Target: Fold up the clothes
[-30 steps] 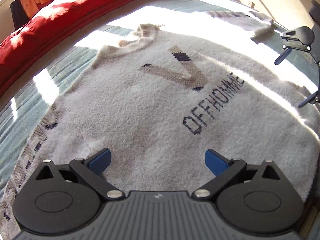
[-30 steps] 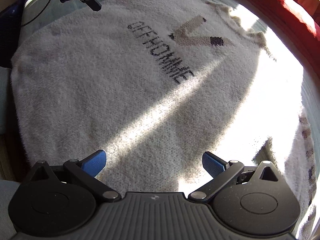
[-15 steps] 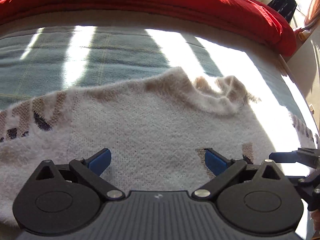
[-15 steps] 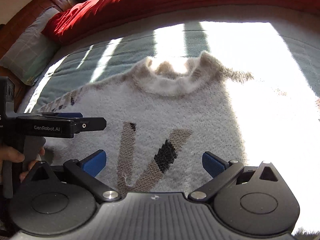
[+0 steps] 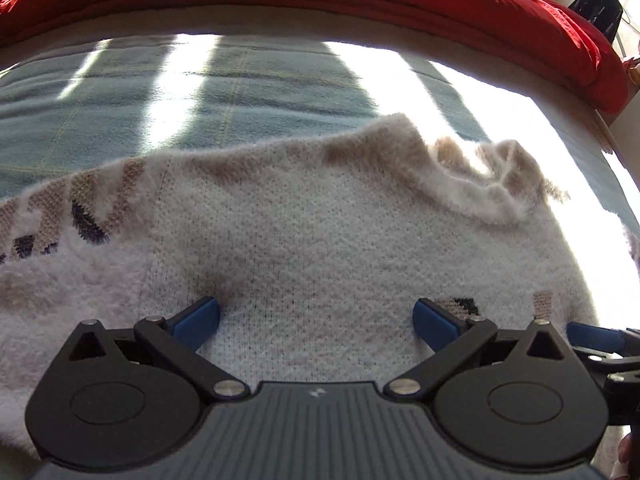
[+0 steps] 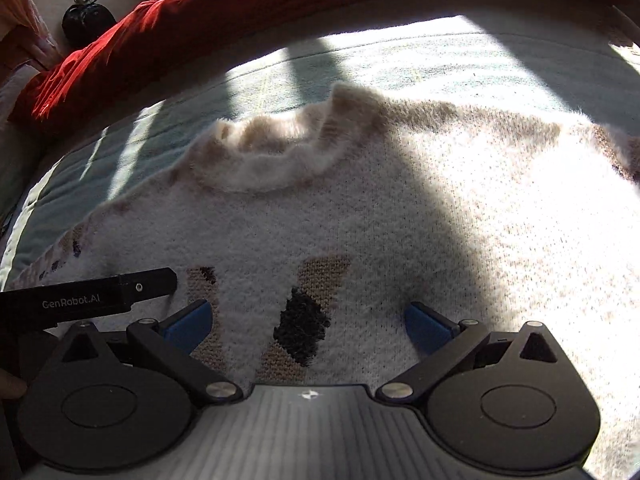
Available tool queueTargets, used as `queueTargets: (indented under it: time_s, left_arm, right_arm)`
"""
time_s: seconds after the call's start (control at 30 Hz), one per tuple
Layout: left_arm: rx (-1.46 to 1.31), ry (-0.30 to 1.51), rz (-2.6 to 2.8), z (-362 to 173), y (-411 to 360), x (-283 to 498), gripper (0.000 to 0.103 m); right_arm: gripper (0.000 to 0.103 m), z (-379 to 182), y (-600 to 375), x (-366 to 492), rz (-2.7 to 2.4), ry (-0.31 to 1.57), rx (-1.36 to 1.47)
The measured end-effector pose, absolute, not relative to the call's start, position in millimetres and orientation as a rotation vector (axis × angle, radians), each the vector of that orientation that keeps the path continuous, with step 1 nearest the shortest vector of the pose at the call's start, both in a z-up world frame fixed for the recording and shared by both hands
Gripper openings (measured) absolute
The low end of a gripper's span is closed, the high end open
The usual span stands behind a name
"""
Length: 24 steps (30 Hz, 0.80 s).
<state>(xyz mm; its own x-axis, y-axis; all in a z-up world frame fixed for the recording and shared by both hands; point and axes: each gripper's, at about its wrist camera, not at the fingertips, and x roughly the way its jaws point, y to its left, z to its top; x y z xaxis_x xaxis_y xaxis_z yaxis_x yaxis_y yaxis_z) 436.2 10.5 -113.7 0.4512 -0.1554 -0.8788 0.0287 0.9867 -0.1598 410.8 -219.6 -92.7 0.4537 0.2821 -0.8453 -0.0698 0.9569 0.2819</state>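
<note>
Both grippers have come closer to the fluffy white knitted sweater (image 5: 320,248) than they were half a second ago, so the wool looks bigger in both views and the neck hole sits nearer. A second ago they were looking across the chest from the sides; now both face up toward the collar.

The left gripper (image 5: 316,318) has its blue fingers spread wide apart, with nothing between them. They hang low over the chest of the sweater, and it is hard to tell if they touch the wool. The right gripper (image 6: 306,320) is spread wide too, holding nothing, right over the brown and black V pattern (image 6: 304,316). The two grippers are just beside each other.

The sweater lies flat, front side up, on the pale green blanket (image 5: 200,92), with its fuzzy collar (image 6: 276,156) pointing at the red quilt (image 5: 360,0). One patterned sleeve (image 5: 60,208) reaches out to the left.

No fold shows yet. The grippers seem to be getting into place for a first grab, so the folding is probably only starting.
</note>
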Motion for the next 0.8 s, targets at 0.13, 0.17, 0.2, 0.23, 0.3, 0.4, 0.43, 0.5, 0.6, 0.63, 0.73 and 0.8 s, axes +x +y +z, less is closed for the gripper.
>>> queueTargets:
  time_s: [0.13,0.17,0.2,0.23,0.3,0.4,0.43,0.5,0.6,0.63,0.73,0.8]
  left_arm:
    - [-0.159,1.057,-0.07,-103,14,438,0.102]
    - [-0.156,1.039,-0.06,-100,15,439,0.102]
    - [-0.154,1.025,-0.053,-98,16,441,0.102]
    - [-0.155,1.022,-0.053,-98,18,446,0.102]
    - [-0.151,1.017,-0.046,-100,22,458,0.102]
    - [-0.138,0.999,-0.057,-106,25,476,0.102]
    - [-0.133,1.001,-0.061,-109,26,482,0.102]
    - [-0.13,1.001,-0.057,-116,28,493,0.102]
    - [-0.159,0.991,-0.068,-115,31,501,0.102]
    - [-0.177,0.985,-0.079,-111,32,500,0.102]
    - [-0.223,0.955,-0.127,-102,29,497,0.102]
    - [-0.23,0.945,-0.179,-101,22,496,0.102]
  right_arm:
    - [0.103,-96,-201,403,0.218,1.049,0.06]
    - [0.103,-97,-200,401,0.215,1.041,0.053]
    - [0.103,-97,-200,401,0.21,1.035,0.056]
    - [0.103,-98,-201,400,0.205,1.028,0.06]
    - [0.103,-98,-200,400,0.196,1.022,0.056]
    - [0.103,-98,-197,401,0.196,1.024,0.031]
    - [0.103,-99,-197,401,0.196,1.023,0.032]
    - [0.103,-99,-197,401,0.197,1.019,0.032]
    - [0.103,-99,-197,399,0.197,1.006,0.025]
    - [0.103,-99,-197,399,0.196,1.002,0.025]
    - [0.103,-100,-197,397,0.194,0.991,0.026]
    - [0.103,-100,-196,396,0.189,0.987,0.024]
